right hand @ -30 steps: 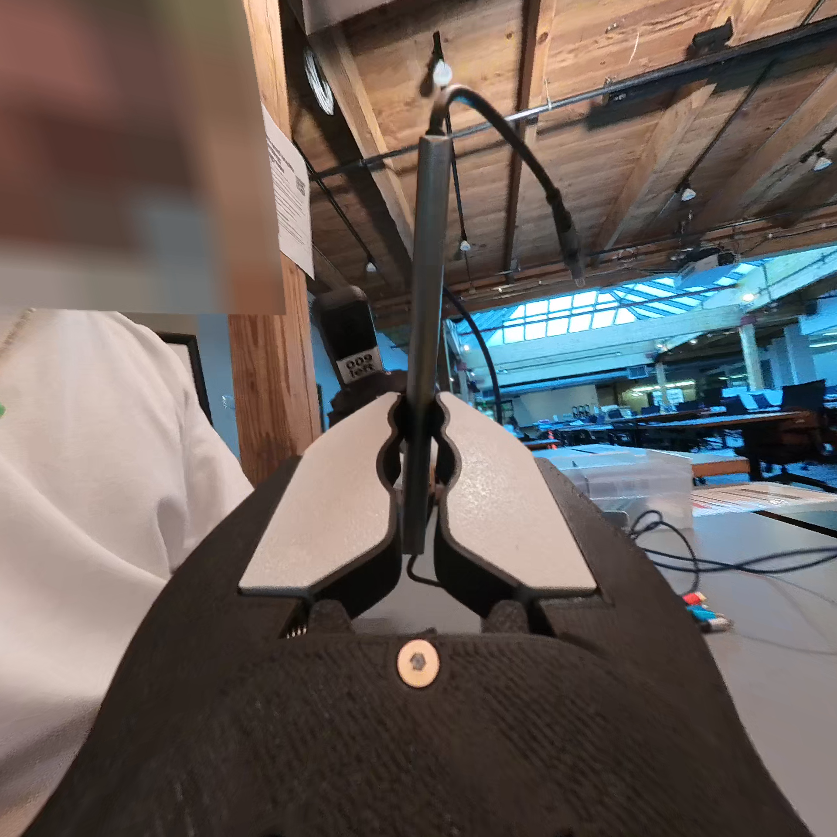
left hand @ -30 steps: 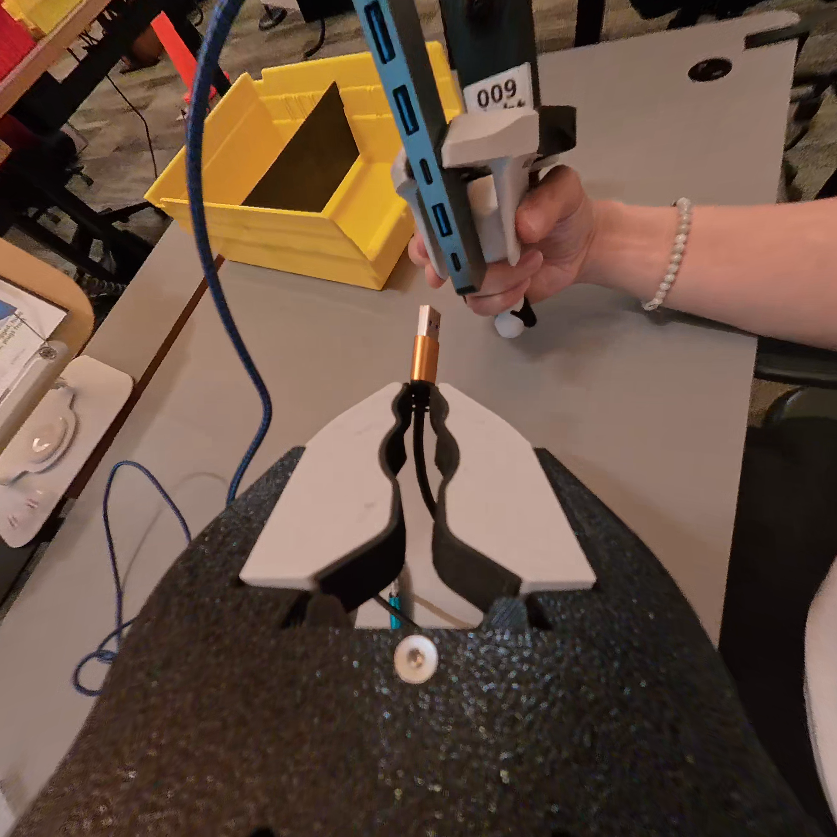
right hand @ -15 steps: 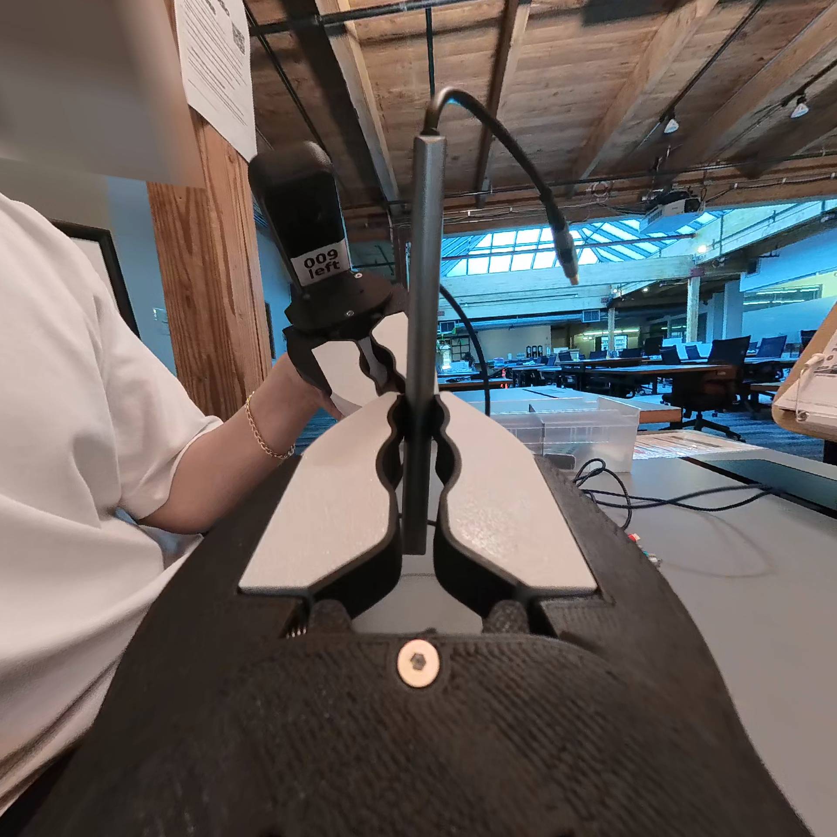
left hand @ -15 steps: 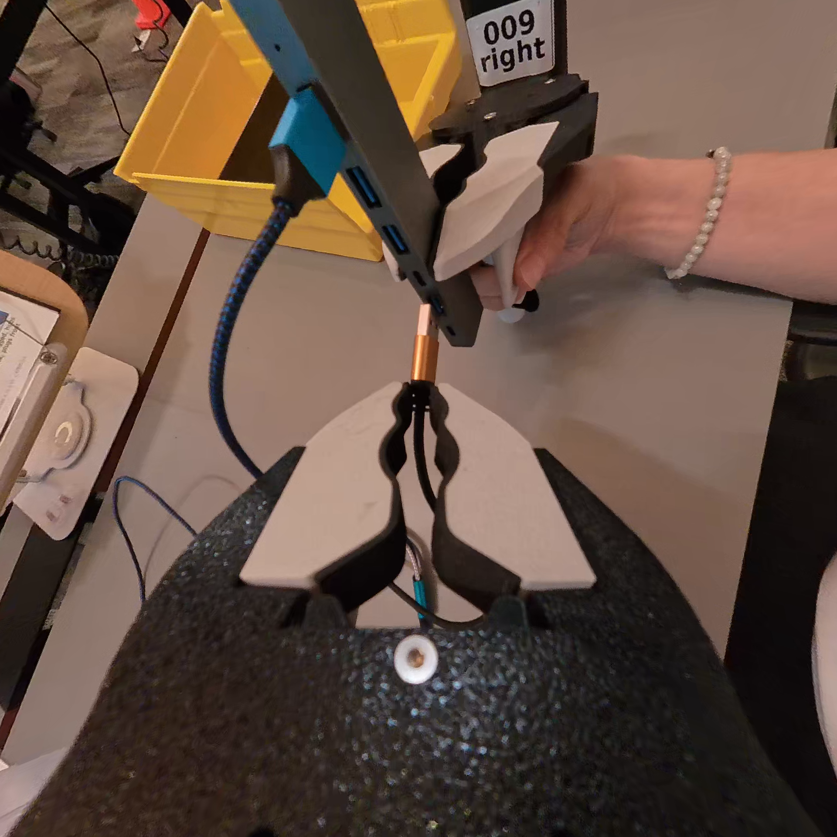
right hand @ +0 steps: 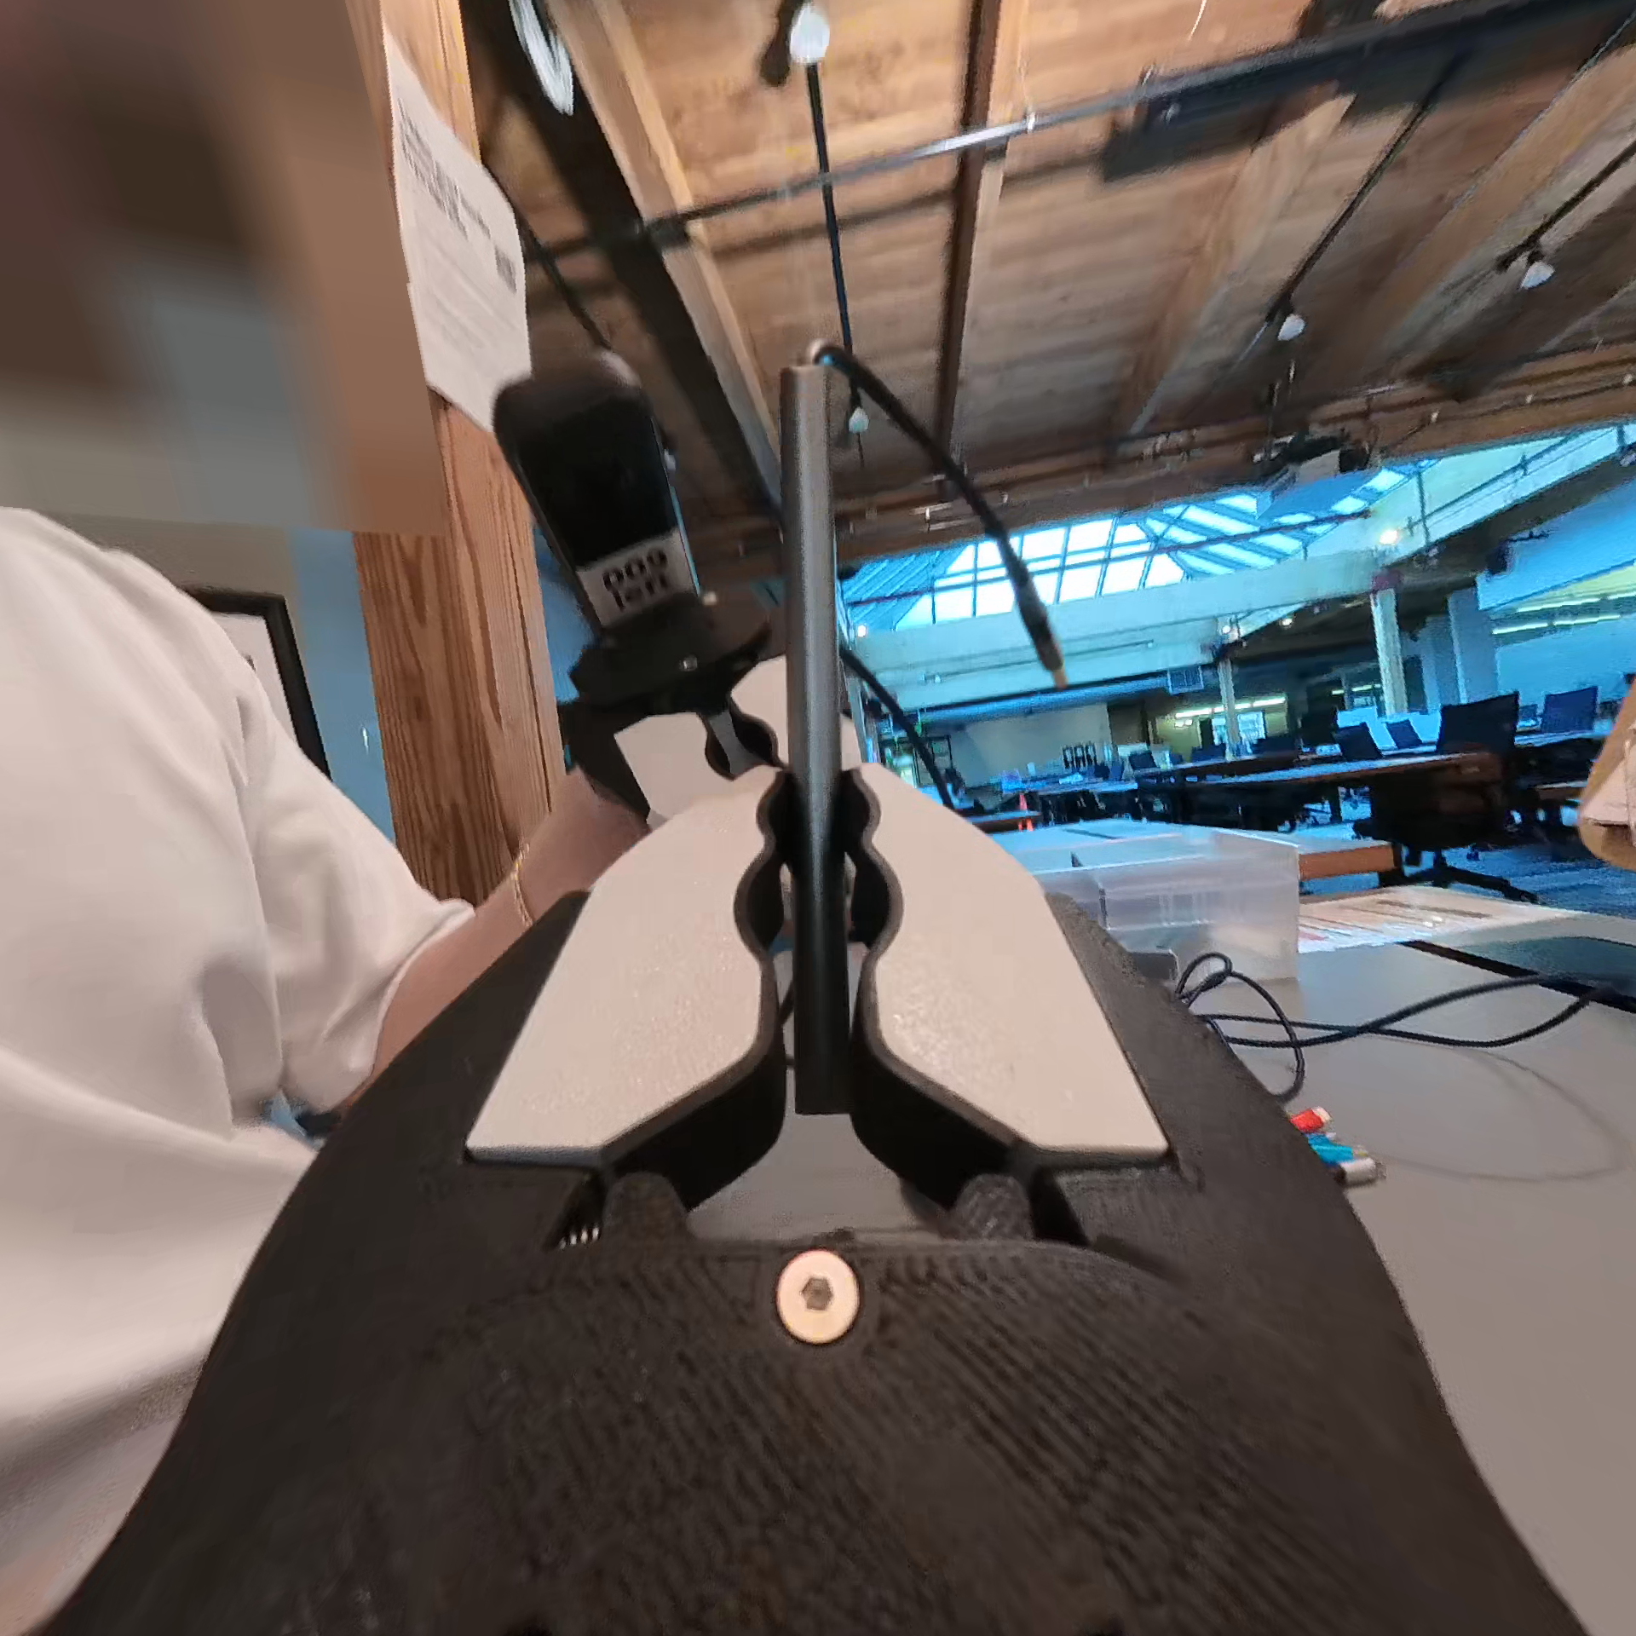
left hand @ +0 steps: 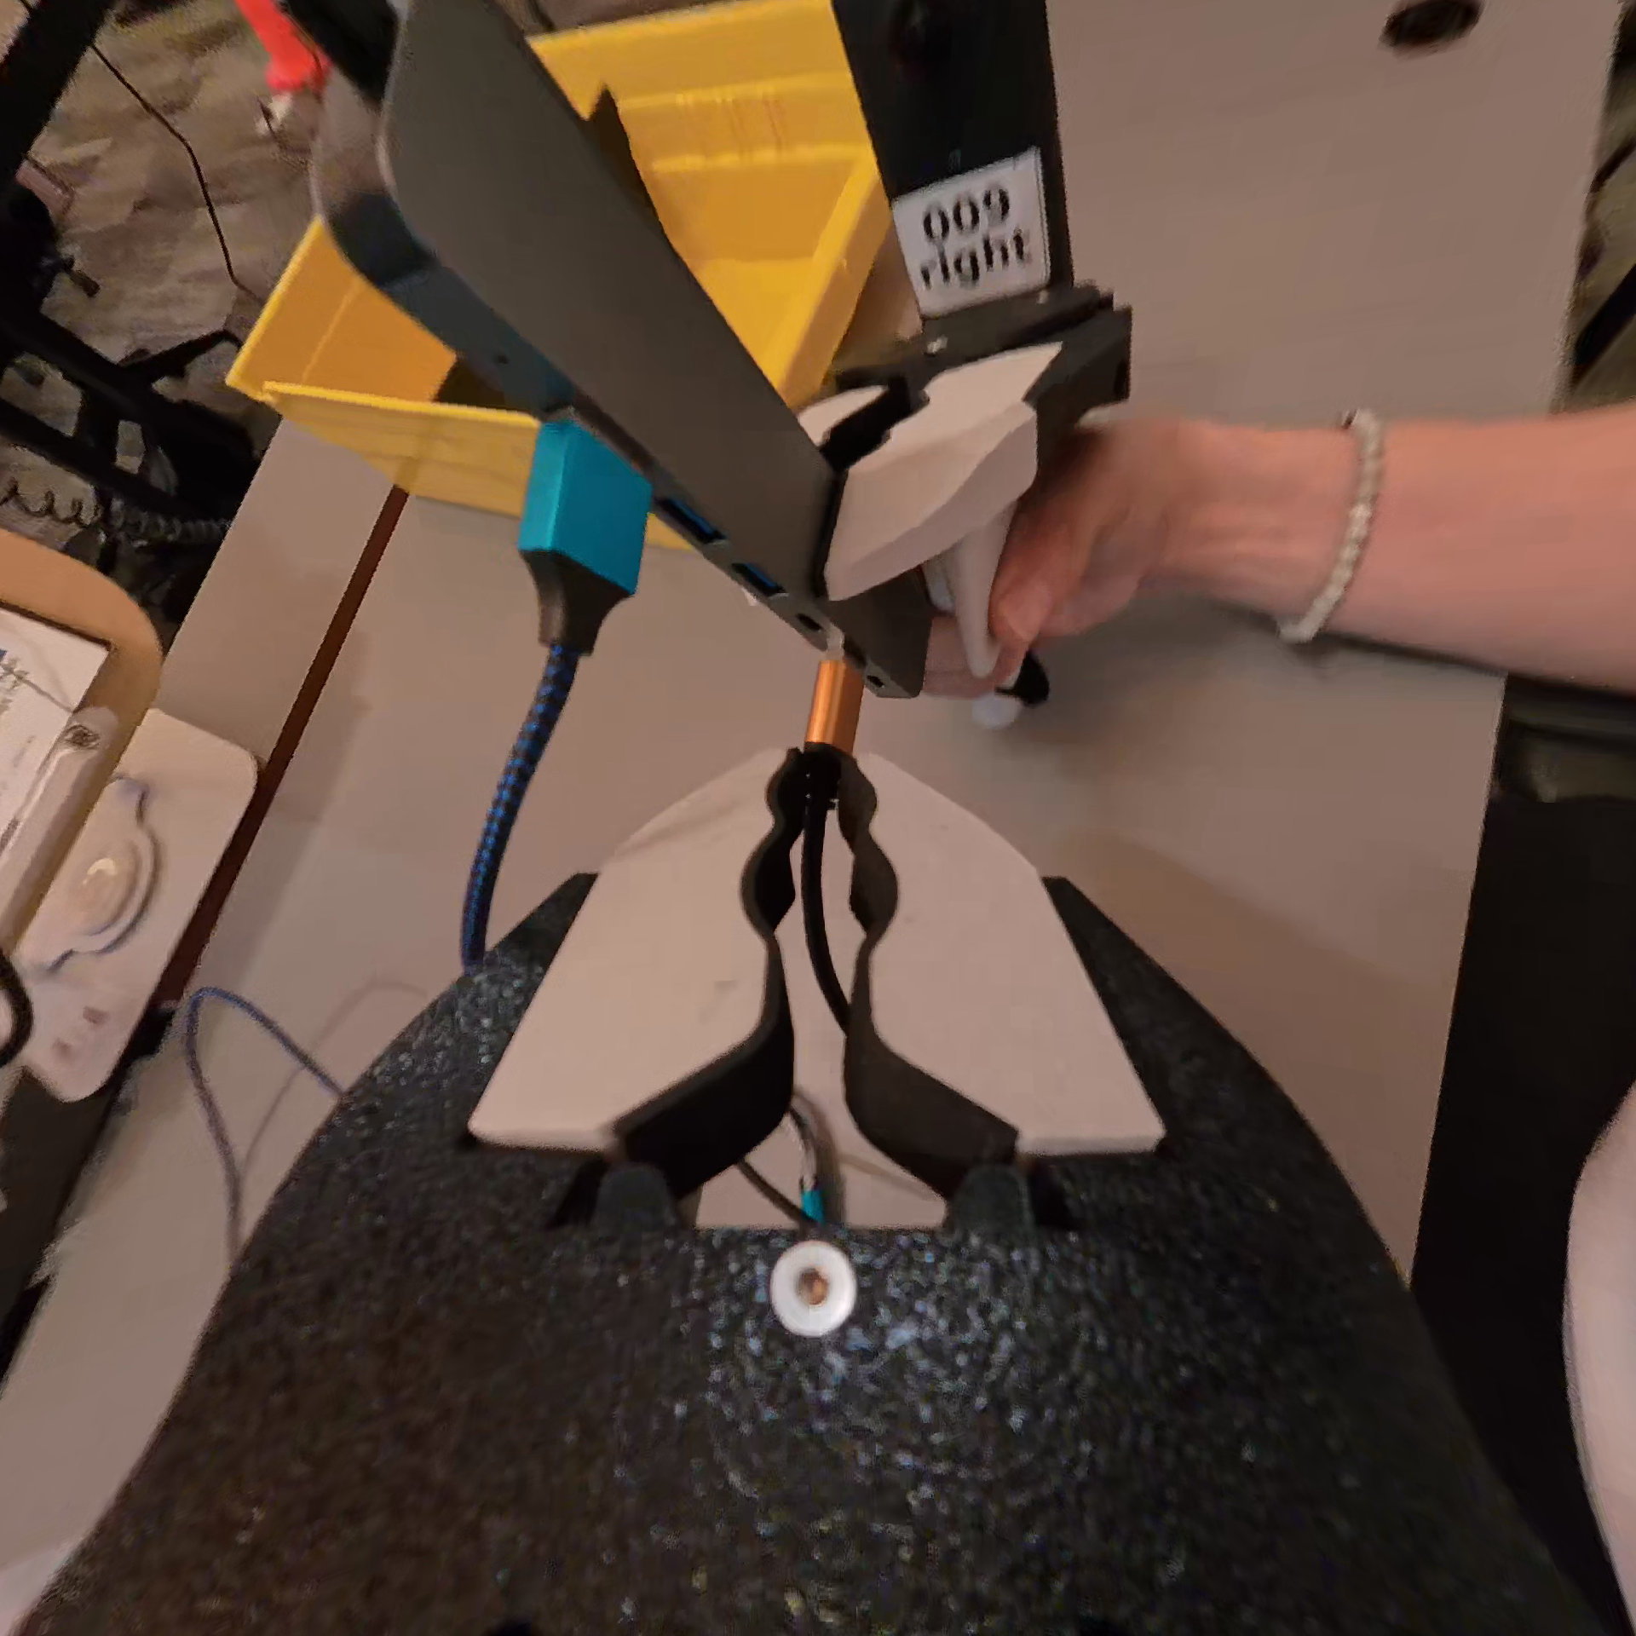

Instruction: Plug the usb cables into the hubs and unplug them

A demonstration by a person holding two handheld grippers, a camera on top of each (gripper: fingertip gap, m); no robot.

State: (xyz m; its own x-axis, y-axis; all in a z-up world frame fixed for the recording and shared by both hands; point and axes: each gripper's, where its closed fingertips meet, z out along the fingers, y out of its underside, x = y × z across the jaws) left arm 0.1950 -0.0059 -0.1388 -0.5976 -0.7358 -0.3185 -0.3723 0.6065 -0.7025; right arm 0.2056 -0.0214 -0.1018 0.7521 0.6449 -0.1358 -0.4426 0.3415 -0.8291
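Observation:
My left gripper (left hand: 819, 768) is shut on a black cable just behind its orange USB plug (left hand: 832, 704). The plug's metal tip sits in a port near the end of the dark grey hub (left hand: 620, 354). My right gripper (right hand: 816, 783) is shut on the hub (right hand: 810, 708), held edge-on and upright in the air; it also shows in the left wrist view (left hand: 894, 496), held by a hand. A blue plug (left hand: 580, 518) with a braided blue cable (left hand: 509, 806) is in another port of the hub. The hub's own short black lead (right hand: 956, 496) arcs off its top.
A yellow bin (left hand: 752, 221) stands on the grey table (left hand: 1195, 885) behind the hub. A wooden tray with a white device (left hand: 97, 885) lies at the left edge. In the right wrist view, loose cables (right hand: 1328, 1018), small plugs (right hand: 1332, 1151) and a clear box (right hand: 1177, 894) are on the table. The grippers are tip to tip, or close to it.
The hub swung down and closer, and the orange plug's tip went from free, below the hub, into a port at its end. Both grippers stayed shut.

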